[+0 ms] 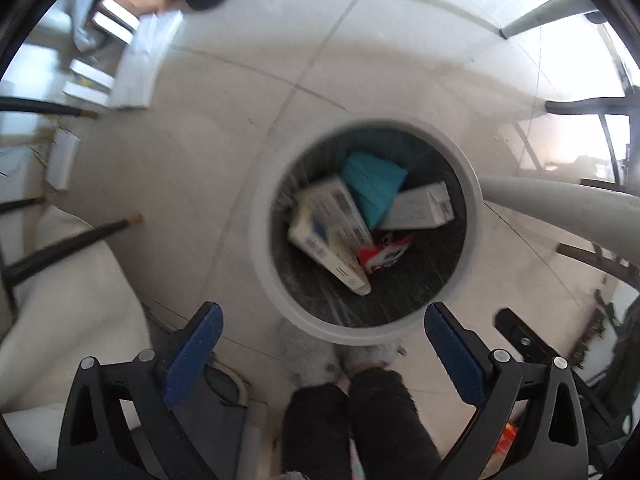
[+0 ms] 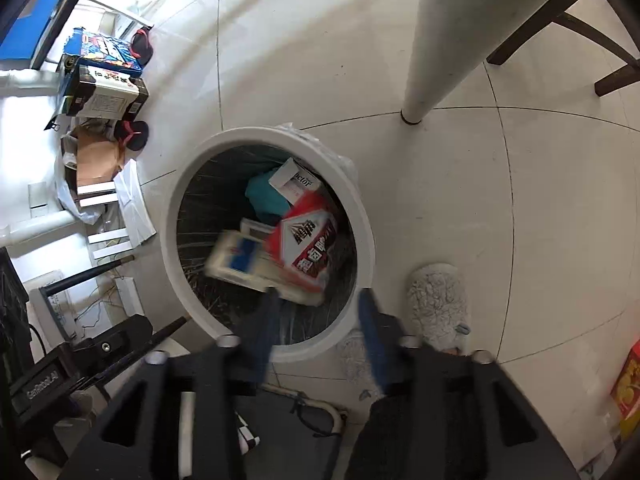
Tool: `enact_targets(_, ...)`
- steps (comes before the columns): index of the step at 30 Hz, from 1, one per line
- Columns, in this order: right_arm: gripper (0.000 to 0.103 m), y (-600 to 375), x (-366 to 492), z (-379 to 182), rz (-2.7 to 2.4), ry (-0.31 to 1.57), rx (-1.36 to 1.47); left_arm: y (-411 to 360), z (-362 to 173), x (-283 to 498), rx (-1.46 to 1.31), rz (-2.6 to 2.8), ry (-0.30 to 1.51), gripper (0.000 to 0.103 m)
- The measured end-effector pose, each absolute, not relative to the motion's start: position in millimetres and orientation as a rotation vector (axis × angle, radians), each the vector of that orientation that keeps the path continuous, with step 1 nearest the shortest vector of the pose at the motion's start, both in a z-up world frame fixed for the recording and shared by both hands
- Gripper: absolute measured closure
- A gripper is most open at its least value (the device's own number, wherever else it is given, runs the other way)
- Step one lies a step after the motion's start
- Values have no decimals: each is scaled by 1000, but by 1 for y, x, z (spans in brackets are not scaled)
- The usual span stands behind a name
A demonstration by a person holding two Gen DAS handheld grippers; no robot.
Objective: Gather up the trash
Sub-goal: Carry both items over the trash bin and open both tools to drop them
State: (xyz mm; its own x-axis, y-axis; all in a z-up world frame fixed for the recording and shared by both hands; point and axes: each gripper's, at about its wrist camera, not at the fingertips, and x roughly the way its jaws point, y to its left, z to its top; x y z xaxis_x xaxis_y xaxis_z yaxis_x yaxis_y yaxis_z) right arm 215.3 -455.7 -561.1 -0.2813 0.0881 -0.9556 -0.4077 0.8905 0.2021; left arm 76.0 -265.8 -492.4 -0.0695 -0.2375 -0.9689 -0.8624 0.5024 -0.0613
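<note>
A round white trash bin (image 1: 264, 236) stands on the tiled floor below both grippers; it also shows in the right wrist view (image 2: 368, 232). Inside lie a cream and blue box (image 1: 328, 232), a teal packet (image 1: 372, 184), a white carton (image 1: 420, 208) and a red and white packet (image 1: 384, 254). In the right wrist view the cream and blue box (image 2: 248, 264) is blurred under the red and white packet (image 2: 308, 240). My left gripper (image 1: 320, 320) is open and empty above the bin's near rim. My right gripper (image 2: 316, 308) is open and empty above the bin.
White table legs (image 2: 436, 40) (image 1: 560, 204) stand beside the bin. Dark chair legs (image 1: 68, 244) and boxes (image 2: 108, 88) sit to the left. The person's grey slippers (image 2: 438, 300) are by the bin's near side. A red and yellow box (image 2: 628, 392) is at the right.
</note>
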Motion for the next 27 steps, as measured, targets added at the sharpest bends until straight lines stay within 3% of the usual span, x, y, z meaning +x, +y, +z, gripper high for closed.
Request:
enact_targets(2,29,-452,214,-552,496,1771,-309,-270,-480,73,-904,719,1595,0)
enact_targets(5,5,-447,210,-533,523,1718,-430,-277,-459,67,-837,755,1589,0)
enact_targets(14,1,-443,190,-455,626,1581,-633,-303,-395,47,-800,754,1575,0)
enact_targets(27,1,-460,179,-282,708,1520,-641,-327,-256,29,-776,719,1507,0)
